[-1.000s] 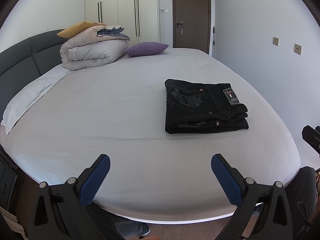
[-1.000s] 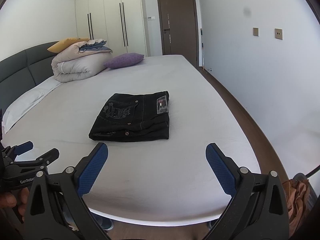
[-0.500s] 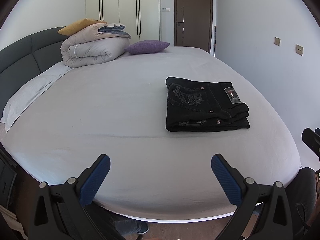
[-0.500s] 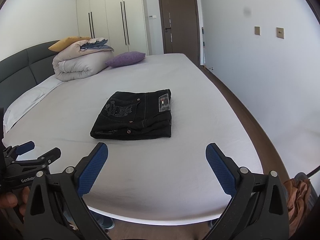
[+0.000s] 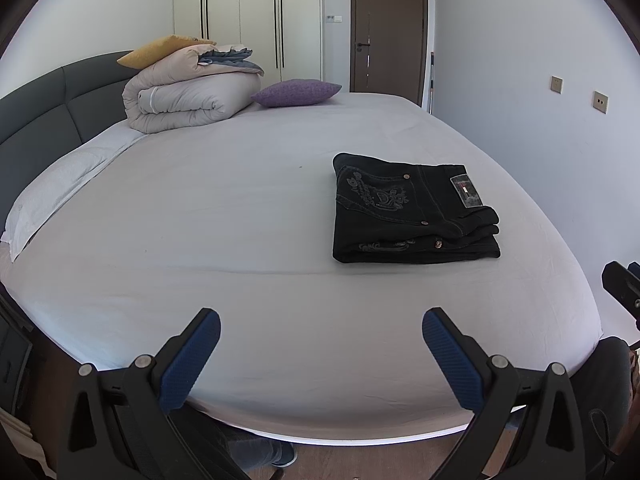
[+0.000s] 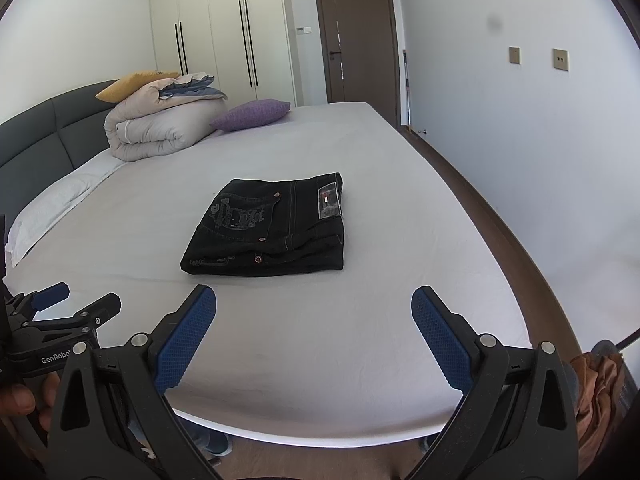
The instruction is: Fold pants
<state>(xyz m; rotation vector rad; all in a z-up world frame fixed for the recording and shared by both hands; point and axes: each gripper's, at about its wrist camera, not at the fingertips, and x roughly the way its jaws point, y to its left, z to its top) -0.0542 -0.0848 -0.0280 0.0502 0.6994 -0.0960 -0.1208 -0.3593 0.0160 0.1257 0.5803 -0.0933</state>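
Both grippers have drawn back slightly from the bed [image 5: 240, 208]; nothing else has shifted. Left gripper [image 5: 321, 354] and right gripper [image 6: 314, 330] hang spread and empty over the near edge. At twelve o'clock of the right gripper, one o'clock of the left, the pants [image 6: 270, 226] lie folded in a thick stack. Heavy, stiff denim, likely; grip the doubled near edge.
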